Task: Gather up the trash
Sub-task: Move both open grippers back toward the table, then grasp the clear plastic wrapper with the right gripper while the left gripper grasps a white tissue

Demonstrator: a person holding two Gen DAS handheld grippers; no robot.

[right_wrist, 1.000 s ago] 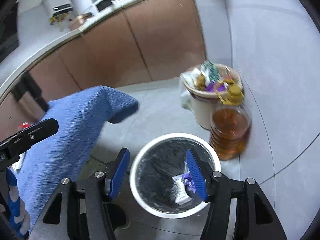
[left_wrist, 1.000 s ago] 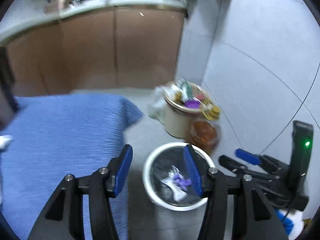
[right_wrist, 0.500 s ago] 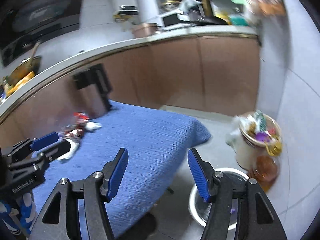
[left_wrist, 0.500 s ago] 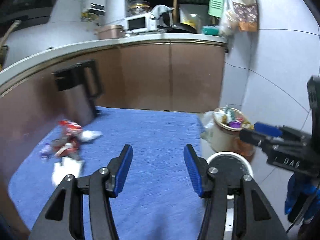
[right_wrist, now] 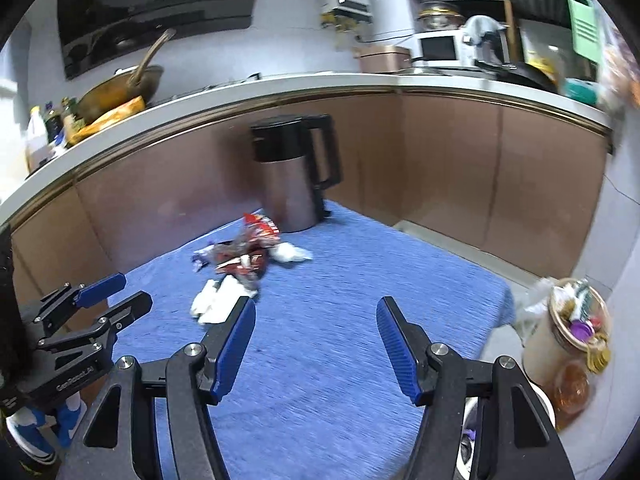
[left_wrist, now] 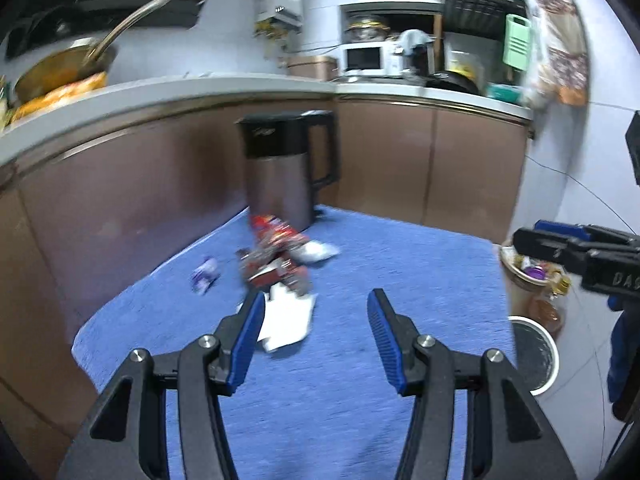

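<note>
On the blue-clothed surface (left_wrist: 400, 264), a small purple wrapper (left_wrist: 204, 274) lies left of a heap of red wrappers (left_wrist: 276, 256) and white paper (left_wrist: 288, 316), near the kettle (left_wrist: 288, 168). The left gripper (left_wrist: 316, 332) and right gripper (right_wrist: 316, 344) hover spread and empty. The white-rimmed bin (left_wrist: 536, 352) stands on the floor at right.

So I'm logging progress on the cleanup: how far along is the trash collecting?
Partly done: the white bin on the floor already holds something purple. Nothing is in hand; the left gripper and right gripper both have their jaws open and empty. Left: the red wrappers, white paper and small purple wrapper lie on the blue cloth.
</note>
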